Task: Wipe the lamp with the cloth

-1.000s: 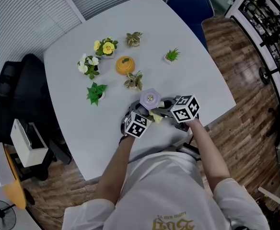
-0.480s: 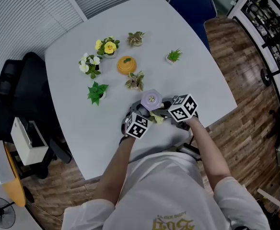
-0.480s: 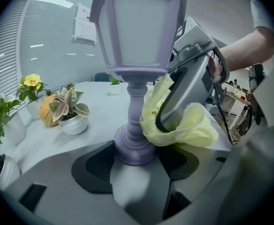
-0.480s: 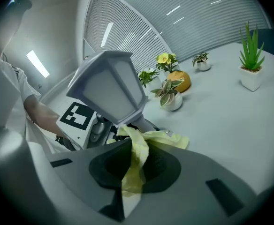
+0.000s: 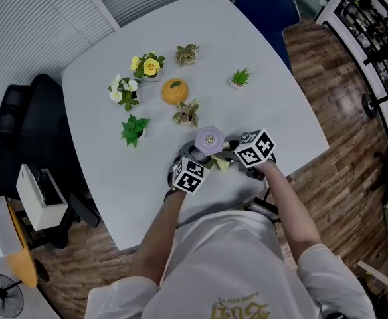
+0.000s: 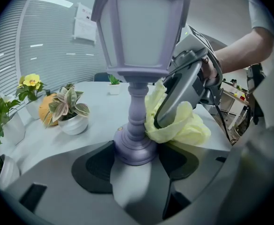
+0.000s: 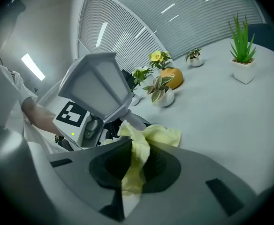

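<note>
One lamp (image 5: 209, 139), one cloth (image 5: 220, 163) and two grippers are sitting together at the near edge of the table (image 5: 260, 105). The left gripper (image 6: 133, 156) is clamping the lamp's round base, one jaw closed against each side, and the lamp is standing upright on the table. Just to its right, the yellow cloth is pressing against the lamp's stem above the base. The right gripper (image 7: 133, 163) is pinching the cloth tight, with a strip of it hanging down between the closed jaws. Farther back, six small plants and one orange ornament (image 5: 173, 90) are standing apart from the lamp. From the left these are a white-flowered plant (image 5: 123, 90), a leafy green plant (image 5: 133, 129), a yellow-flowered plant (image 5: 147, 64), the ornament, two variegated plants (image 5: 187, 54) (image 5: 187, 113) and a spiky plant (image 5: 239, 77). The nearer variegated plant is standing closest to the lamp, just behind it. Two chairs are flanking the table: a black chair (image 5: 28, 121) at the left and a blue chair (image 5: 264, 5) at the far right corner.
</note>
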### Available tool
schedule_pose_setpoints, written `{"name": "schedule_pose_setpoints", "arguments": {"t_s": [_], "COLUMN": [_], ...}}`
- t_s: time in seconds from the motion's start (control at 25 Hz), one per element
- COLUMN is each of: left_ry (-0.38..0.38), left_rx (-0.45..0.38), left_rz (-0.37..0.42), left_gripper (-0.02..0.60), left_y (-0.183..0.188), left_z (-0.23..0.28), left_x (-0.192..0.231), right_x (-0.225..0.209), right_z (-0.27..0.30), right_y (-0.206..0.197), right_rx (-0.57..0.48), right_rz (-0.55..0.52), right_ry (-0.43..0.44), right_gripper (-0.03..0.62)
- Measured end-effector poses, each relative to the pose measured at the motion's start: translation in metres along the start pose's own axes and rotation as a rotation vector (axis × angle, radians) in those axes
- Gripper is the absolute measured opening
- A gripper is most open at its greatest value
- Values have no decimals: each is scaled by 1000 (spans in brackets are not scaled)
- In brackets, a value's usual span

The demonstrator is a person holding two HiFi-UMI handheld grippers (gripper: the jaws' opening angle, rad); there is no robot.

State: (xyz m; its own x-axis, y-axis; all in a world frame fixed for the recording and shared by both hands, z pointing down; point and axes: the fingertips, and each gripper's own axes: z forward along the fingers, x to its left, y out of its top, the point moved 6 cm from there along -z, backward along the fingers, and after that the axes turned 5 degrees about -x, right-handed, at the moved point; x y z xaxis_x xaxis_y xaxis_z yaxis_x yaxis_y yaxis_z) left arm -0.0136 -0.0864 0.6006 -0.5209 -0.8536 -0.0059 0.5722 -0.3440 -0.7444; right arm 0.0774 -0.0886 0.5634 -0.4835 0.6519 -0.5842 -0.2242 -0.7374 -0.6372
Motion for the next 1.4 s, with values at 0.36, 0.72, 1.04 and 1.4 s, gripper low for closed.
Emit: {"name": "schedule_pose_setpoints", "arguments": {"t_s": [0.36,0.72,1.04,1.4], "left_ry": [-19,-103,-107,-104], "left_rx": [5,16,6,4], "left_rz": [-6,43,60,63], "left_gripper": [299,292,290,290], "left_y": [0,-3,-2,-4], "left_z": [-1,-3,-4,-2], "left_x": [2,3,3,3], "right_x": [-5,-9,-16,-26], "right_z": [-6,-8,-9,-3], "right_y": [-2,-2,3,13], "right_rx": [-7,-3,-33,-59], "right_rz": [-13,-24,5,27], "right_ry": [-58,-103,-150,-171], "right_gripper": [51,51,51,51]}}
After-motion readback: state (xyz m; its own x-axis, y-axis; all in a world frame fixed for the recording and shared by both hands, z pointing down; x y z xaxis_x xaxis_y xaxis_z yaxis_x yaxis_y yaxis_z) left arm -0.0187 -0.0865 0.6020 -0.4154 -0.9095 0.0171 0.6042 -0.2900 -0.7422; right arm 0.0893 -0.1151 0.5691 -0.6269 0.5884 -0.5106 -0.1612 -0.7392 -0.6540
